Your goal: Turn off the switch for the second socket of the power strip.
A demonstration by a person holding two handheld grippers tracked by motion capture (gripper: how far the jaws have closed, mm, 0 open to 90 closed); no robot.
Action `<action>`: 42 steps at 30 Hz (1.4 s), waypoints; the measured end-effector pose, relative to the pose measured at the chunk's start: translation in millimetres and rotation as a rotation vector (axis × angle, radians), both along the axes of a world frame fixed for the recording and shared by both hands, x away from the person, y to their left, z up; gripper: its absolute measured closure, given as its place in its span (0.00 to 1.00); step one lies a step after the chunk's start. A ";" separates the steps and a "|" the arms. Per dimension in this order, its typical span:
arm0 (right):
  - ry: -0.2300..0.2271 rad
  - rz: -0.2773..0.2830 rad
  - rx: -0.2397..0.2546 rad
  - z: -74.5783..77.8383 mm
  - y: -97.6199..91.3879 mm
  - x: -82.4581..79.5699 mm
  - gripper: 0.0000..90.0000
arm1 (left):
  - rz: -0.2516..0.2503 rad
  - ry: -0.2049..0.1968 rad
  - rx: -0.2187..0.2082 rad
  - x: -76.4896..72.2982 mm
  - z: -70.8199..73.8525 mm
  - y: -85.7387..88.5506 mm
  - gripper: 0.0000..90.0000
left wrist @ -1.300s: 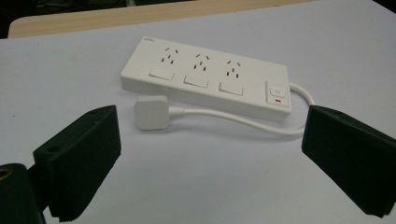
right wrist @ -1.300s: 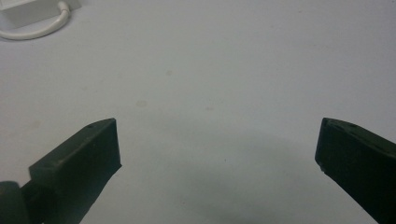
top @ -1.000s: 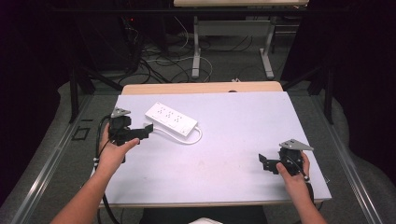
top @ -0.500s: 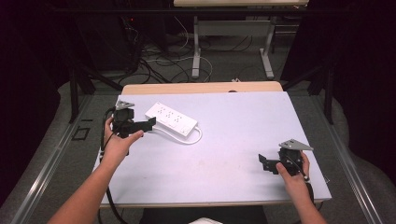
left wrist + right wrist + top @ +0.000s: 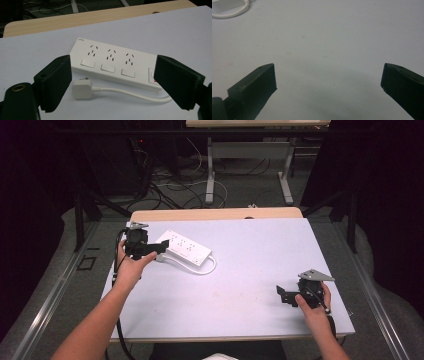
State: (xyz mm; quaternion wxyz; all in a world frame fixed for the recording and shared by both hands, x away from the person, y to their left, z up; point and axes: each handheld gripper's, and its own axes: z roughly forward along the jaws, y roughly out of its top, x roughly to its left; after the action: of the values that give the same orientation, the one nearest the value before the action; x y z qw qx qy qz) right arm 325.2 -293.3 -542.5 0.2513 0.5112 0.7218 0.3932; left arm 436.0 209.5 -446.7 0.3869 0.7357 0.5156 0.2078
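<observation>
Above, left tongs (image 5: pixel 112 82), jaws spread wide, hover just short of the white power strip (image 5: pixel 117 65) lying near the counter's (image 5: pixel 250 290) far left corner, its plug (image 5: pixel 82 88) alongside. Right tongs (image 5: pixel 328 82), likewise released, rest well apart.

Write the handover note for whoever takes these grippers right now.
Left gripper: open, hovering at the near-left end of the white power strip, holding nothing.
Right gripper: open, low over bare table at the near right, holding nothing.
The strip lies flat at the table's far left; its plug lies loose on the table in front of it, its cord curling round the strip's end.
Done: approach only.
Left: probably grasping the plug or strip.
</observation>
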 end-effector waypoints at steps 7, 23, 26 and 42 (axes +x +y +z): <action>0.001 0.002 0.001 -0.4 -0.2 0.2 0.00 | 0.006 0.008 -0.005 10.9 -2.6 -1.4 0.18; 0.011 0.002 0.007 -2.0 0.2 1.1 0.00 | 0.001 0.008 -0.050 35.7 -13.5 1.7 0.23; 0.015 0.004 0.009 -2.6 0.5 1.4 0.00 | 0.000 0.010 -0.045 40.1 -13.4 1.3 0.23; 0.019 0.014 0.002 -4.7 1.6 3.6 0.00 | -0.005 0.041 -0.021 62.4 -23.8 -5.6 0.39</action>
State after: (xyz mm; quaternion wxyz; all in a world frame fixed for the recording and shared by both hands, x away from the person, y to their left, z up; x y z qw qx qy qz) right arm 328.9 -291.7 -547.1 0.2411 0.5099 0.7274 0.3907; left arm 498.4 203.9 -470.6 0.3843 0.7370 0.5238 0.1865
